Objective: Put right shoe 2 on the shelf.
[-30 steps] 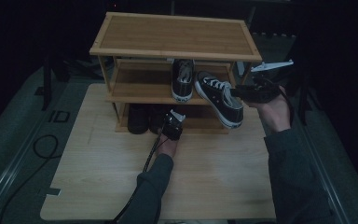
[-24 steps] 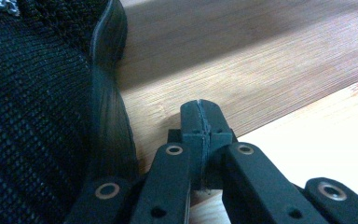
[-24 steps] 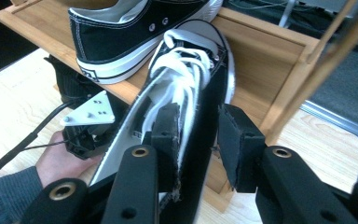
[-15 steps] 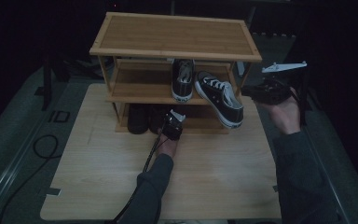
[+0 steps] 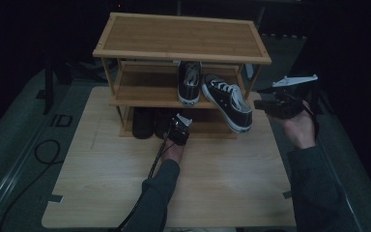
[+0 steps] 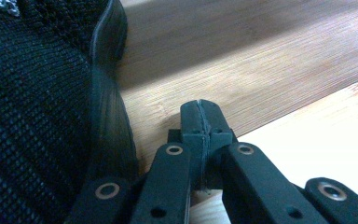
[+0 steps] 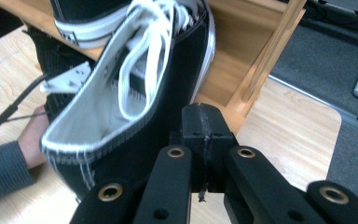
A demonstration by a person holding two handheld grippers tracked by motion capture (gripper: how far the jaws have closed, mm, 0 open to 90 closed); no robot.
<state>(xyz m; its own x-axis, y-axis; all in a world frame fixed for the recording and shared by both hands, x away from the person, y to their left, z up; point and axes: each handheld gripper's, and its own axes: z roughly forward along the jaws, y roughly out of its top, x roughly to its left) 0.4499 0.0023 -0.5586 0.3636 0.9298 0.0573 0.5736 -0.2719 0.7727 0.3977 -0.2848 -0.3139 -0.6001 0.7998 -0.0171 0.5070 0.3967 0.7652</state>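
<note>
Black jaws of the right gripper (image 7: 200, 116) have just been closing and now meet tip to tip with nothing between them. Just beside them, at their left in the right gripper view, stands the heel of a black canvas sneaker (image 7: 135, 98) with white laces; whether it touches the jaws I cannot tell. In the high view that sneaker (image 5: 228, 101) lies tilted on the middle shelf of the bamboo shoe rack (image 5: 183, 36), its heel hanging past the shelf's front edge, and the right gripper (image 5: 269, 105) is held just off the rack's right side.

The left gripper (image 6: 200, 114) is also pressed shut and empty, low over the wooden tabletop (image 6: 279, 70), beside a dark knit shoe (image 6: 32, 116). From above, the left gripper (image 5: 178, 129) sits at the bottom shelf's front, next to the dark shoes (image 5: 145, 123) there. A second sneaker (image 5: 189, 82) stands on the middle shelf.
</note>
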